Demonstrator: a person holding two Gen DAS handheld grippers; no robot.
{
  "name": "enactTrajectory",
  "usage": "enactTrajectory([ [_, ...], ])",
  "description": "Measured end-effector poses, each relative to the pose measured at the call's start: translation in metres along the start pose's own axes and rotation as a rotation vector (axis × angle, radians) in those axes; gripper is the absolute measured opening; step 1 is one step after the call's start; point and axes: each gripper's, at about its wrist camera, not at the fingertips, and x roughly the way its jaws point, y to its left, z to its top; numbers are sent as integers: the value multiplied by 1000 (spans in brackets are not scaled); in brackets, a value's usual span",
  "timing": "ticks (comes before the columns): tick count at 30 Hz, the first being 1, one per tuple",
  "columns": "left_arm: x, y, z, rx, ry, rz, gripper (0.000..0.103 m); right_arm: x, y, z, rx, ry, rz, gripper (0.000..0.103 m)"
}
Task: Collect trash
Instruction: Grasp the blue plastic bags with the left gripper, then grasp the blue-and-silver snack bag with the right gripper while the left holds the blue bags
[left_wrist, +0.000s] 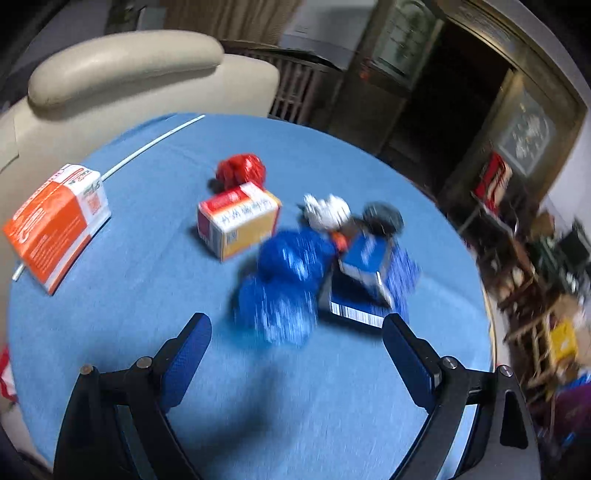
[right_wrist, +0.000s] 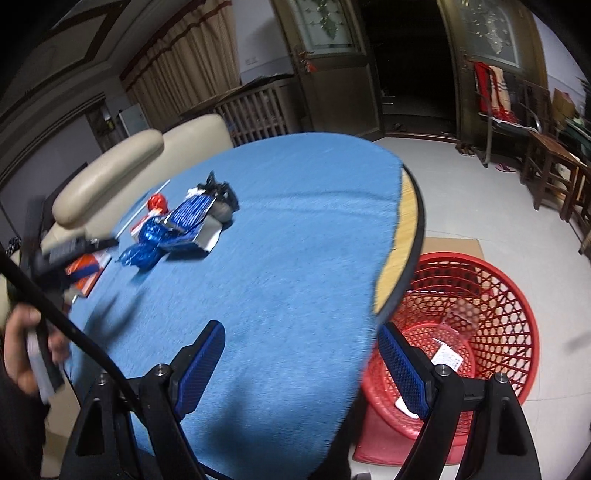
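Trash lies on a round table under a blue cloth (left_wrist: 147, 295). In the left wrist view I see crumpled blue foil wrappers (left_wrist: 284, 284), a blue carton (left_wrist: 365, 269), a red-and-yellow box (left_wrist: 236, 221), a red foil ball (left_wrist: 242, 170), crumpled white paper (left_wrist: 328, 210), a dark crumpled bag (left_wrist: 382, 218) and an orange box (left_wrist: 55, 225). My left gripper (left_wrist: 297, 334) is open and empty, just short of the blue wrappers. My right gripper (right_wrist: 301, 341) is open and empty over the table's right edge. The pile (right_wrist: 177, 229) lies far to its left. A red mesh basket (right_wrist: 491, 295) stands on the floor below.
A beige armchair (left_wrist: 122, 81) stands behind the table. A thin white stick (left_wrist: 147, 147) lies near the far edge. The basket holds a clear cup (right_wrist: 461, 315) and paper scraps (right_wrist: 447, 358). Wooden chairs (right_wrist: 554, 166) and clutter stand at the right.
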Motion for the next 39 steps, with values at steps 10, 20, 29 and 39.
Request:
enactTrajectory([
  [10,67,-1,25,-12,70,38,74,5,-9,-2,17,32,-39,87],
  [20,89,2,20,14,123,63,49,11,-24,-3,50,46,-54,87],
  [29,37,18,-4,41,47,145,48,18,-5,4,14,46,-17,87],
  [39,17,41,-43,68,57,196,48,45,74,64,-174,-21,99,98],
])
